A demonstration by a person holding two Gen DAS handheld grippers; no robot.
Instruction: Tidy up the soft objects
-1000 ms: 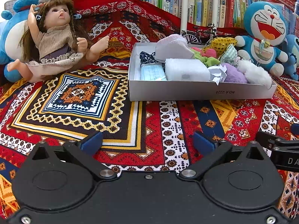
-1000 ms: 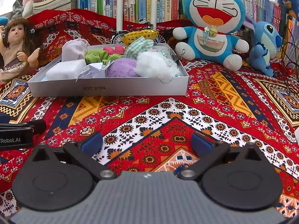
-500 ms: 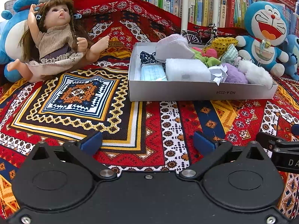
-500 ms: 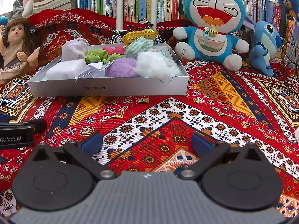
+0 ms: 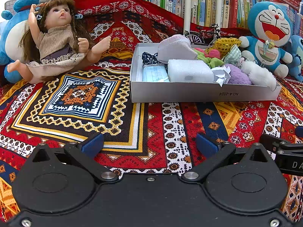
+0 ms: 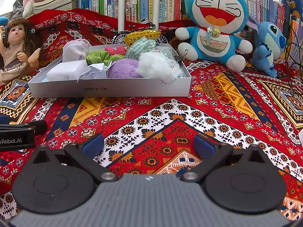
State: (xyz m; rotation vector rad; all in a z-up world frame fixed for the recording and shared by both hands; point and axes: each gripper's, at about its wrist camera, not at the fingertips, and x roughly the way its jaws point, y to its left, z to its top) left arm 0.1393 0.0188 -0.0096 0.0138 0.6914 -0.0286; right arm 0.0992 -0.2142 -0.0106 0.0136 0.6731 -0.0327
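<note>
Basically box [image 5: 198, 94] ahead-right of left gripper [image 5: 149, 144], ahead-left of right gripper [image 6: 149, 143]; long axis crosswise; both spread, empty.

The left gripper [image 5: 149, 144] hovers with jaws spread over the patterned cloth [image 5: 75, 102]. Ahead, a white box [image 5: 189, 93] holds a blue mask pack [image 5: 154, 73], foam block [image 5: 189, 70] and what seems a purple plush [image 5: 237, 75]. A doll [image 5: 56, 39] sits far left.
</note>
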